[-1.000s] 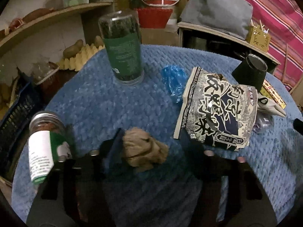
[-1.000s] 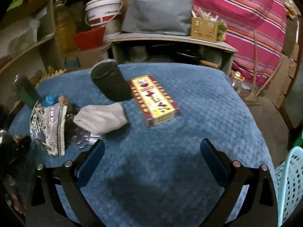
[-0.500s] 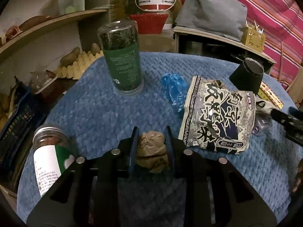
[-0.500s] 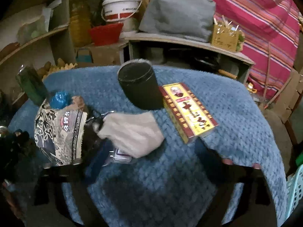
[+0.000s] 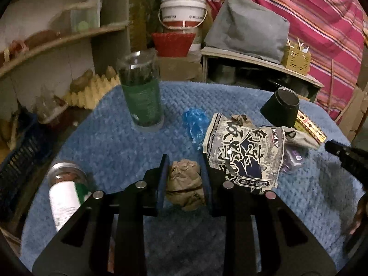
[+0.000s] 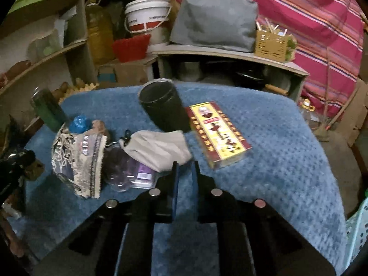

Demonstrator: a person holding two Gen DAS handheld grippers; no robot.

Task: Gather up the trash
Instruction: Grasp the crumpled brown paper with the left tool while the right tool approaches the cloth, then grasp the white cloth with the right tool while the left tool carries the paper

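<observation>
The brown paper wad (image 5: 185, 185) is clamped in the left gripper (image 5: 184, 179) over the blue cloth (image 5: 119, 147). The right gripper (image 6: 185, 172) has just been closing — nearly together, nothing visibly pinched, beside the grey pouch (image 6: 158, 148); open cloth lies rightward toward the edge.

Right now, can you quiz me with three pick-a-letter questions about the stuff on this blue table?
1. Where is the crumpled brown paper ball?
A. between the left tool's fingers
B. on the shelf
C. inside the dark cup

2. What colour is the label on the tall clear jar?
A. red
B. green
C. yellow

3. How does the long yellow and red box sit?
A. upright
B. flat on the blue quilted cloth
C. on the printed snack bag

Answers:
1 A, both fingers of the left tool press the ball's sides.
2 B, a green band wraps the jar.
3 B, its long face lies on the cloth.
</observation>
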